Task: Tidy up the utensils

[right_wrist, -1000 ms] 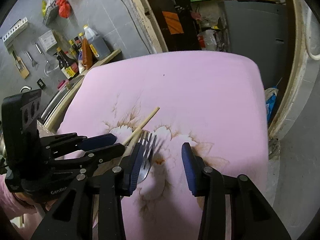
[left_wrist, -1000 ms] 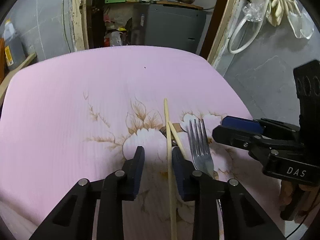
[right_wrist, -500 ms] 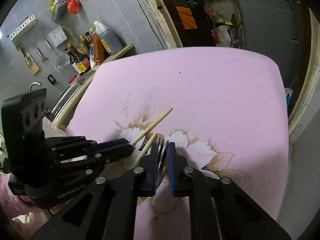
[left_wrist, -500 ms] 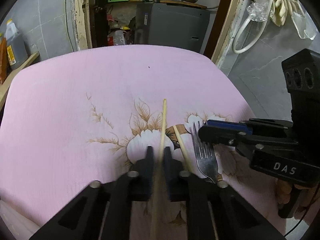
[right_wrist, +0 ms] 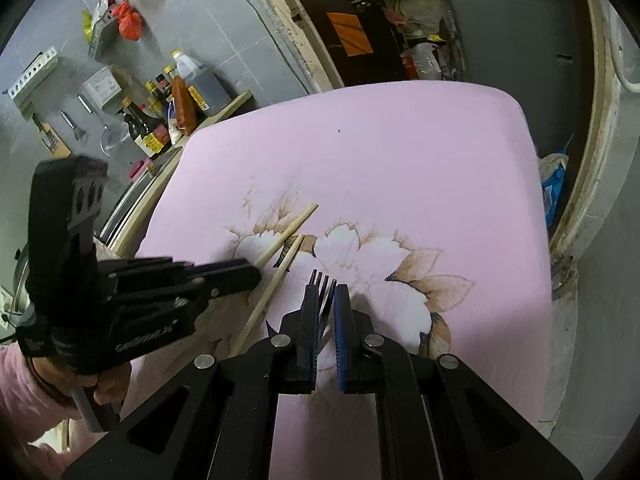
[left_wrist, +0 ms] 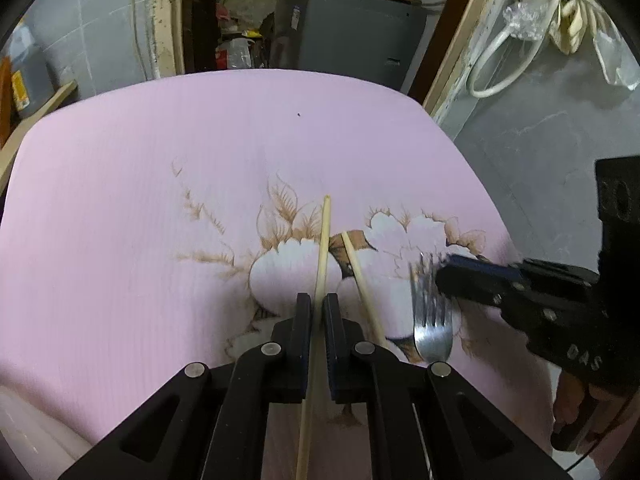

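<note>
While both your grippers clamp utensils, the pink mat (left_wrist: 160,200) lies bare toward its far edge.
Your left gripper (left_wrist: 316,312) pinches one chopstick (left_wrist: 323,240) mid-mat; your right gripper (right_wrist: 326,300) pinches the fork (right_wrist: 325,284) beside it, handle hidden; second chopstick (left_wrist: 358,272) lies between.

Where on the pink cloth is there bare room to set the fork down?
Free: the far half of the pink cloth beyond the flower print, and its left side. Crowded: the near middle, with both chopsticks, fork and grippers.

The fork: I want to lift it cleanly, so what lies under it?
Under the fork, only the pink floral cloth shows; the right gripper hides its handle, so what lies beneath that part cannot be seen.
</note>
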### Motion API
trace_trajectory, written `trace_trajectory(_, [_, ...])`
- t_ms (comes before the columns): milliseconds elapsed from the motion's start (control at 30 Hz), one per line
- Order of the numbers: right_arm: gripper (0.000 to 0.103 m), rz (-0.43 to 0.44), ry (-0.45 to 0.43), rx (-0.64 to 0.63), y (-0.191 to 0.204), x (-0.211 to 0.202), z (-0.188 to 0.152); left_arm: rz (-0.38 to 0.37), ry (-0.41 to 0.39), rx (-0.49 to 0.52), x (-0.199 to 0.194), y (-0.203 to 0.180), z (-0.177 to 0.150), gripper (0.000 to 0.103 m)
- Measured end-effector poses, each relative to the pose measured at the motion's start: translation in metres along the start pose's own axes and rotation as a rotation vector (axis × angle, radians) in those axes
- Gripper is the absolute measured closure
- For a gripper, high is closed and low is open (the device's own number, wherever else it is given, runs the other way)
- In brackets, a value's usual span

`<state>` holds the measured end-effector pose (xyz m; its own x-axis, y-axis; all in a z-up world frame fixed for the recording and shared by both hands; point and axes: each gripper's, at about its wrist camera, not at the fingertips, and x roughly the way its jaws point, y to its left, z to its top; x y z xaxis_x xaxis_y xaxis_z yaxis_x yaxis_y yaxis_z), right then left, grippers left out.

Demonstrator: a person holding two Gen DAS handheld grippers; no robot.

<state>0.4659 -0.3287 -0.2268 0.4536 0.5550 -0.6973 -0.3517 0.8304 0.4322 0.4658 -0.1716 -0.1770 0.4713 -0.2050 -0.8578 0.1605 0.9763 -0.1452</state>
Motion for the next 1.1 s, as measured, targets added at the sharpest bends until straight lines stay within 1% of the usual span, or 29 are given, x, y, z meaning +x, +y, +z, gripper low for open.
trace_trajectory(133, [0.096,-0.005,0.004,-0.006,0.0,0.002,0.0,0.02,0.02,0.027,0.005,-0.006,0.011,0.091])
trace_trajectory(333, [0.096,-0.015,0.009,0.012,-0.001,0.001,0.001,0.091,0.047,0.116,0.01,-0.02,0.018,0.091])
trace_trajectory(367, [0.096,-0.019,0.01,0.015,-0.001,0.001,0.001,0.093,0.047,0.118,0.01,-0.021,0.017,0.096])
trace_trajectory(400, [0.096,-0.025,0.009,0.015,0.001,0.0,0.001,0.087,0.049,0.111,0.008,-0.021,0.016,0.097])
trace_trajectory(567, [0.098,-0.05,-0.006,0.006,0.011,-0.007,-0.004,0.067,0.039,0.061,-0.003,-0.015,0.001,0.098])
trace_trajectory(733, [0.099,-0.069,-0.029,0.016,0.021,-0.02,-0.01,0.042,0.005,0.025,-0.021,-0.012,-0.017,0.098])
trace_trajectory(867, [0.1,-0.093,-0.056,0.027,0.034,-0.034,-0.017,0.017,-0.04,-0.014,-0.042,-0.007,-0.03,0.098])
trace_trajectory(1100, [0.101,-0.147,-0.139,0.035,0.064,-0.067,-0.03,-0.026,-0.158,-0.069,-0.094,0.009,-0.052,0.098])
